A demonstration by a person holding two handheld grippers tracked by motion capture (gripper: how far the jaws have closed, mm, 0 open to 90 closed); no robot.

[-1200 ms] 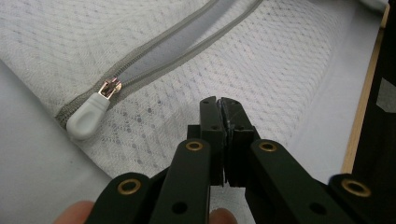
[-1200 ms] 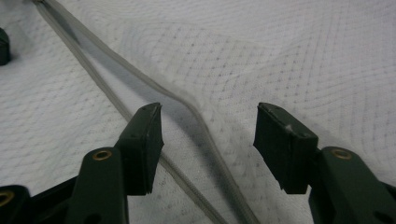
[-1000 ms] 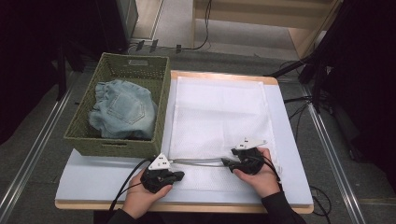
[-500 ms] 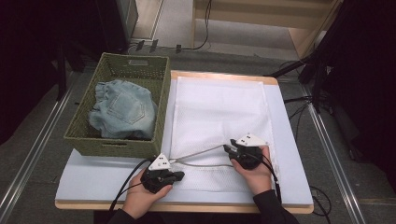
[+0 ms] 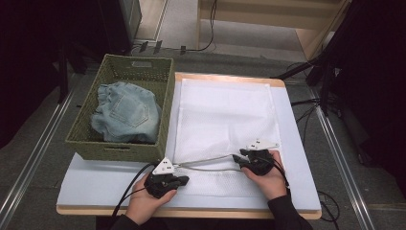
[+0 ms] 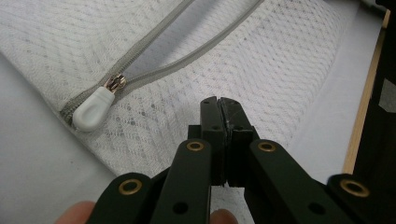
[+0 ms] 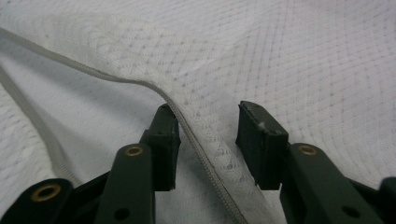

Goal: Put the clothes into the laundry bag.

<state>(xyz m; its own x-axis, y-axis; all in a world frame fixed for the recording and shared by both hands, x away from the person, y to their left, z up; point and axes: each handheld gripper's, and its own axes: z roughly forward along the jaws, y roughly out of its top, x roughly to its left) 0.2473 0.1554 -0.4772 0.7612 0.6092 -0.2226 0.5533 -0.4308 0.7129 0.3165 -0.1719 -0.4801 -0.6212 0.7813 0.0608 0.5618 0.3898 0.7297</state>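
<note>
White mesh laundry bag [image 5: 225, 120] lies flat on the table, its grey zipper [image 6: 154, 60] open. The left gripper [image 6: 219, 105], jaws together, pins the mesh; the right gripper [image 7: 208, 135], jaws just reopening, straddles the upper zipper edge. Next, probably: clamp, lift.

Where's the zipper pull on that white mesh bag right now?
The zipper pull sits at the near-left end of the white mesh bag, at the closed end of the open zipper, just ahead and left of the shut left gripper.
</note>
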